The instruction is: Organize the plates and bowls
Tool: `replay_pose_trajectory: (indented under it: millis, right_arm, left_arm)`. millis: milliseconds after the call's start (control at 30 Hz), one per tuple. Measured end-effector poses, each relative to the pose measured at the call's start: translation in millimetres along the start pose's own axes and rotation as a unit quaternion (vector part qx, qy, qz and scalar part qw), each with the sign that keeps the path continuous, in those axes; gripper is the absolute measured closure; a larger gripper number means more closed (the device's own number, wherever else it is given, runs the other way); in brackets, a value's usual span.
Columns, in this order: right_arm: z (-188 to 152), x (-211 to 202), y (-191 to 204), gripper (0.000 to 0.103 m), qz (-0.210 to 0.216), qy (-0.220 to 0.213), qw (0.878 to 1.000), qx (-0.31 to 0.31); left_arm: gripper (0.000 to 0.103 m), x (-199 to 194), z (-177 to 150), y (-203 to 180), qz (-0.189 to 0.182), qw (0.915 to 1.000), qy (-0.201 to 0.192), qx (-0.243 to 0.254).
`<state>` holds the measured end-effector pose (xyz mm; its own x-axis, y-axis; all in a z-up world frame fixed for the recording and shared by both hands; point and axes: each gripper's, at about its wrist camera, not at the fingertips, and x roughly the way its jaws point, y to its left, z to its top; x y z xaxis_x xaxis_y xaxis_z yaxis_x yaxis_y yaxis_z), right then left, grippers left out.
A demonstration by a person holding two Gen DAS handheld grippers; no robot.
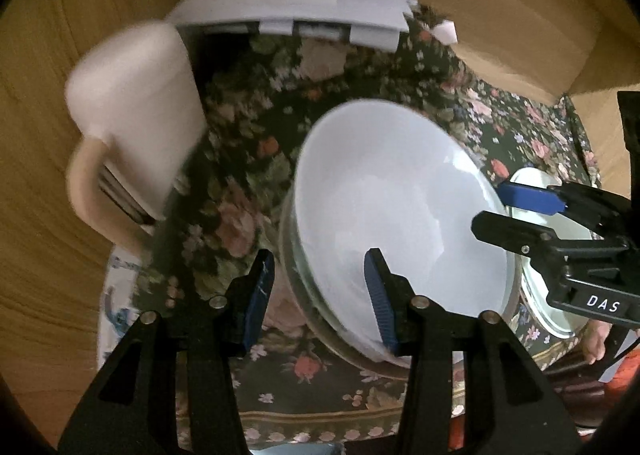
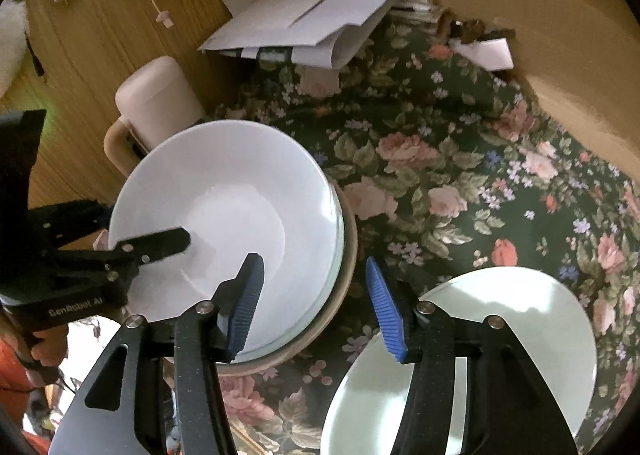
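A white bowl (image 1: pixel 400 207) (image 2: pixel 224 215) tops a stack of glass dishes inside a beige bowl (image 2: pixel 346 279) on the floral tablecloth (image 2: pixel 460 175). My left gripper (image 1: pixel 320 299) (image 2: pixel 120 229) is open and straddles the bowl's left rim, one pad inside and one outside, neither pressing on it. My right gripper (image 2: pixel 316 307) (image 1: pixel 510 213) is open too, straddling the opposite rim with a gap on both sides. A pale plate (image 2: pixel 500 335) (image 1: pixel 534 179) lies on the cloth just right of the stack, partly under the right gripper.
A cream jug (image 1: pixel 136 127) (image 2: pixel 160 103) with a handle stands left of the stack, close to the wooden wall. A pile of white papers (image 1: pixel 296 3) (image 2: pixel 304 19) lies at the back. A hand (image 1: pixel 596 343) holds the right gripper.
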<state>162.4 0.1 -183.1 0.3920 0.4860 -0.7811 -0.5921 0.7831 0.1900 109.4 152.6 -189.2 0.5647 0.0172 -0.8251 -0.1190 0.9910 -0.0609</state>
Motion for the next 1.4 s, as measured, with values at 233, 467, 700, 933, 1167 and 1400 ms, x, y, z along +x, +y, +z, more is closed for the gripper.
replay_pose_trajectory:
  millis: [233, 467, 700, 933, 1167, 1400]
  right_arm:
    - [-0.9, 14.2, -1.1, 0.053, 0.018, 0.023, 1.0, 0.008]
    - [-1.9, 24.5, -0.6, 0.055, 0.031, 0.029, 0.999, 0.022]
    - [3.3, 21.5, -4.3, 0.057, 0.033, 0.022, 0.998, 0.042]
    - [9.3, 8.2, -5.7, 0.058, 0.028, -0.006, 0.998, 0.047]
    - [12.5, -20.6, -11.9, 0.06, 0.015, -0.045, 0.997, 0.052]
    - [7.8, -46.8, -22.2, 0.061, -0.006, -0.067, 0.996, 0.061]
  left_arm:
    - [0.051, 15.5, -7.1, -5.6, -0.031, 0.9994, 0.013, -0.002]
    - [0.05, 17.9, -6.1, -4.8, -0.038, 0.9992, 0.008, -0.005]
    - [0.054, 14.5, -5.0, -0.8, -0.039, 0.9988, 0.005, -0.028]
    - [0.055, 5.3, -1.7, -2.3, -0.042, 0.9983, -0.004, -0.04]
    - [0.055, -15.1, 9.1, -14.1, -0.05, 0.9979, -0.03, -0.028]
    - [0.055, -26.6, 16.7, -38.4, -0.062, 0.9971, -0.043, -0.009]
